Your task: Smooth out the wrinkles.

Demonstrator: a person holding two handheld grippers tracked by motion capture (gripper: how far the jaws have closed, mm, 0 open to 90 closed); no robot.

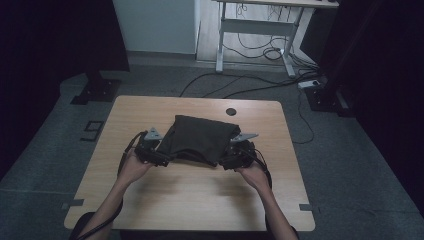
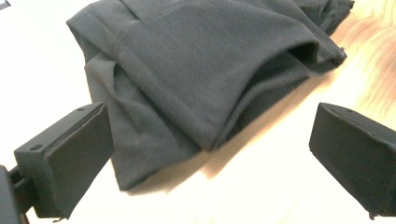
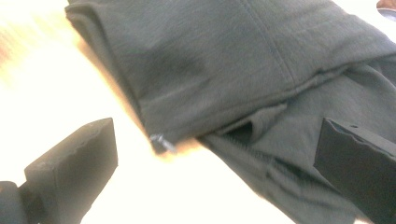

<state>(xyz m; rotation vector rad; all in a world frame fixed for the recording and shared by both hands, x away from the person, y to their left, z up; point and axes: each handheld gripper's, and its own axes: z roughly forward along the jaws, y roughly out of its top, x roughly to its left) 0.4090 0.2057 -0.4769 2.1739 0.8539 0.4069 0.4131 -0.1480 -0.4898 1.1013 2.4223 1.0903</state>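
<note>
A dark, folded garment (image 1: 200,137) lies on the middle of the wooden table (image 1: 150,200). My left gripper (image 1: 155,150) sits at its near left corner, my right gripper (image 1: 235,152) at its near right corner. In the left gripper view the jaws stand wide apart with the folded cloth (image 2: 196,79) lying beyond them, nothing pressed between the pads. In the right gripper view the jaws are also wide; the cloth (image 3: 243,70) lies flat ahead of them, and the right-hand jaw overlaps its lower layer in the picture.
A round black cable hole (image 1: 230,111) sits in the table near its far edge. Bare wood stretches on both sides of the garment and in front of it. Beyond the table, cables (image 1: 260,85) run across the floor to a white desk frame (image 1: 255,27).
</note>
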